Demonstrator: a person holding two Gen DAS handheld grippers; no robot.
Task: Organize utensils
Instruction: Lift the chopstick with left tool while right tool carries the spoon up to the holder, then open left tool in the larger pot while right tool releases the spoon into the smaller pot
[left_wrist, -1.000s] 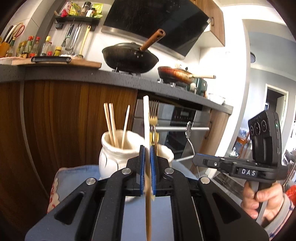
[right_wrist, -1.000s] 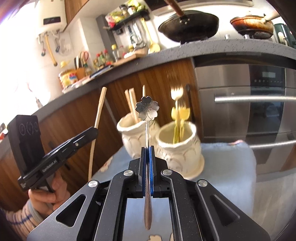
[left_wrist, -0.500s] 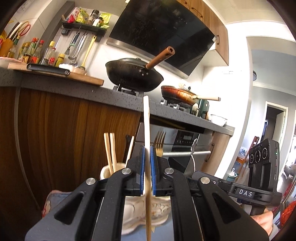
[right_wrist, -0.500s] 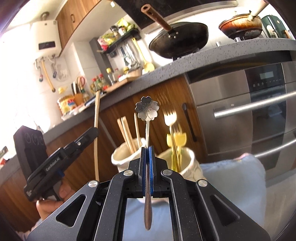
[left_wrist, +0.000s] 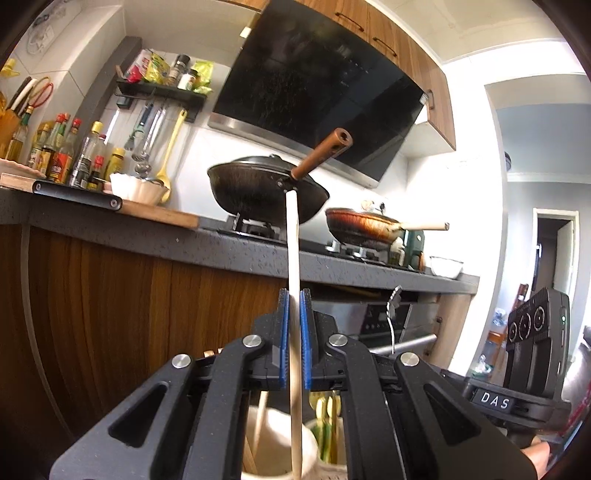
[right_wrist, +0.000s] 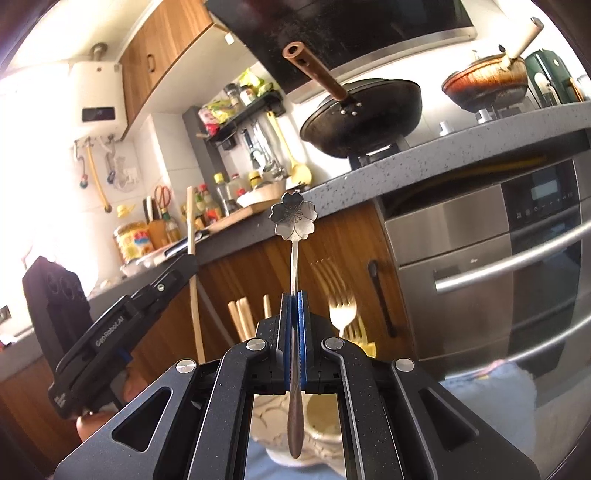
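Note:
My left gripper (left_wrist: 294, 295) is shut on a pale wooden chopstick (left_wrist: 293, 240), held upright right above a white ceramic jar (left_wrist: 306, 446) that holds other chopsticks (left_wrist: 260, 417). My right gripper (right_wrist: 294, 297) is shut on a silver spoon with a flower-shaped bowl (right_wrist: 294, 219), also upright, above a second white jar (right_wrist: 321, 417) that holds forks (right_wrist: 341, 314). Chopsticks (right_wrist: 240, 317) stand in the jar to its left. The left gripper with its chopstick (right_wrist: 192, 266) shows at left in the right wrist view. The right gripper's spoon (left_wrist: 392, 314) shows in the left wrist view.
The jars stand on a light blue cloth (right_wrist: 491, 398) in front of a wooden cabinet (left_wrist: 110, 295) and a steel oven (right_wrist: 480, 266). On the grey counter (left_wrist: 240, 254) above are a black wok (left_wrist: 266, 188), a brown pan (left_wrist: 362, 225), a cutting board (left_wrist: 147, 210) and bottles (left_wrist: 59, 155).
Both grippers have moved in over the jars and tilted upward, so the jars dropped to the bottom of both views. Chopstick and spoon stay clamped.

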